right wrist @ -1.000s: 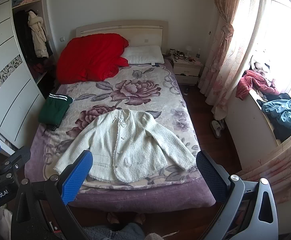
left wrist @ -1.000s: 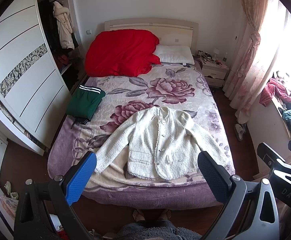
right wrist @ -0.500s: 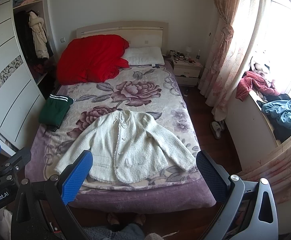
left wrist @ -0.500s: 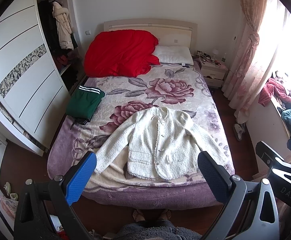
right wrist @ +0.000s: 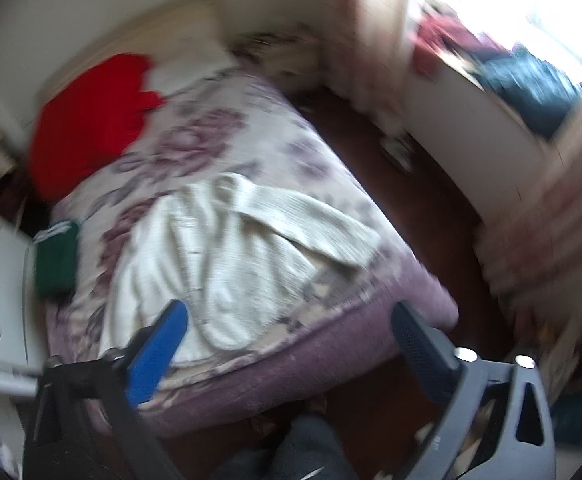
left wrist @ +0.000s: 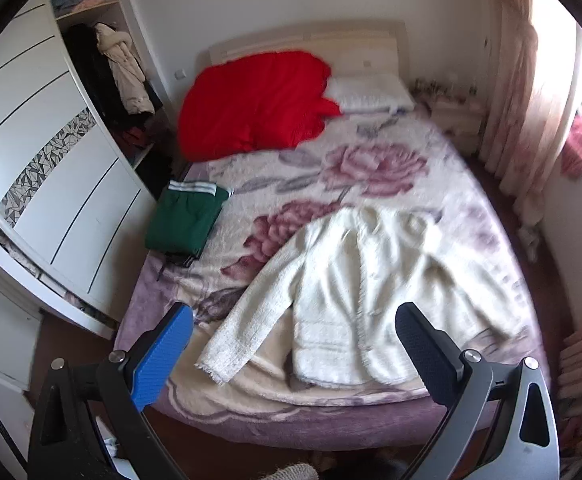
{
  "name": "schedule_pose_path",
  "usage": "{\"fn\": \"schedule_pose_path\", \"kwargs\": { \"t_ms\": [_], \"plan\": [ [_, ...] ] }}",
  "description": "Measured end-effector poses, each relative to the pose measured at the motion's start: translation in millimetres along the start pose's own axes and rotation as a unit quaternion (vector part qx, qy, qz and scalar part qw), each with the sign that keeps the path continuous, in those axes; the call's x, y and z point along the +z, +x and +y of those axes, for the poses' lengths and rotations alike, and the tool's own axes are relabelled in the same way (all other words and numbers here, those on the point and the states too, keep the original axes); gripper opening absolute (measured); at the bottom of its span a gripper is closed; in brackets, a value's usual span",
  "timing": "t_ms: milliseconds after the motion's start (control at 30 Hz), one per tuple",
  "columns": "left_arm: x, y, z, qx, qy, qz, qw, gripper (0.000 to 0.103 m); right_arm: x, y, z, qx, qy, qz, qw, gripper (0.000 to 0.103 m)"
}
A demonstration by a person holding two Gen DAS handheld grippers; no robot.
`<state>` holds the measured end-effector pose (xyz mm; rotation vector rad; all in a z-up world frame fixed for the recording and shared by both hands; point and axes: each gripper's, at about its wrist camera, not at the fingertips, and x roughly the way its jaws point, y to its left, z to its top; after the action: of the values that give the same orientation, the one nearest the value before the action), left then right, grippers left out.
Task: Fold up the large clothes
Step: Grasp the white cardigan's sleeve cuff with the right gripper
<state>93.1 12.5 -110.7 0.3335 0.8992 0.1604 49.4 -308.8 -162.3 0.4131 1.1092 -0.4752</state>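
I see the jacket (left wrist: pixel 375 300) lying flat and face up on the bed (left wrist: pixel 331 412), near the foot end, its sleeves spread out to both sides. Its hem sits close to the bed's near edge, on a cream patch of the floral blanket (left wrist: pixel 371 168). My left gripper (left wrist: pixel 291 344) hangs above the foot of the bed with its jaws wide apart and nothing between them; one blue pad and one black pad frame the jacket's lower half without touching it. My right gripper (right wrist: pixel 287 338) is tilted steeply downward over the bed's near corner. Its jaws are closing, yet they are well apart and hold nothing, and the jacket (right wrist: pixel 227 256) lies beyond them. That view is blurred, so I cannot make out fine detail there.

A folded green garment (left wrist: pixel 185 220) with white stripes rests on the bed's left edge, well apart from the jacket. A red quilt (left wrist: pixel 255 100) is heaped at the head end beside a white pillow (left wrist: pixel 371 90). A wardrobe (left wrist: pixel 51 168) stands beside the bed, on the green garment's side.
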Motion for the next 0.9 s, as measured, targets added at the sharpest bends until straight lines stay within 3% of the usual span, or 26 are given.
{"fn": "schedule_pose_path", "kwargs": {
  "t_ms": [33,67,133,300,467,500,567,733,800,900],
  "plan": [
    [-2,15,-5,0.008,0.006,0.013,0.9999,0.103,-1,22,-16,-0.007,0.020,0.015,1.000,0.062],
    [-5,28,-10,0.010,0.007,0.025,0.9996,0.103,-1,43,-29,-0.016,0.037,0.036,0.999,0.048],
    [-6,55,-25,0.004,-0.010,0.044,0.9990,0.103,-8,78,-59,-0.019,0.072,0.062,0.995,0.044],
    [2,113,-53,0.026,-0.039,0.060,0.9971,0.103,-6,178,-132,-0.034,0.133,0.117,0.984,0.045],
    [15,194,-84,0.072,-0.063,0.108,0.9895,0.103,28,292,-151,0.000,0.127,0.177,0.976,0.046],
    [10,206,-93,0.076,-0.066,0.123,0.9873,0.103,39,323,-153,0.009,0.129,0.187,0.974,0.047],
    [-1,238,-114,0.071,-0.076,0.158,0.9819,0.103,57,377,-161,0.014,0.133,0.193,0.972,0.056],
    [-33,303,-165,0.065,-0.087,0.223,0.9688,0.103,71,523,-205,-0.027,0.180,0.214,0.960,0.078],
    [-49,325,-184,0.062,-0.087,0.246,0.9635,0.103,63,573,-225,-0.040,0.202,0.227,0.952,0.078],
    [-68,345,-205,0.057,-0.072,0.267,0.9593,0.103,43,636,-234,0.010,0.244,0.274,0.930,0.078]
  ]
}}
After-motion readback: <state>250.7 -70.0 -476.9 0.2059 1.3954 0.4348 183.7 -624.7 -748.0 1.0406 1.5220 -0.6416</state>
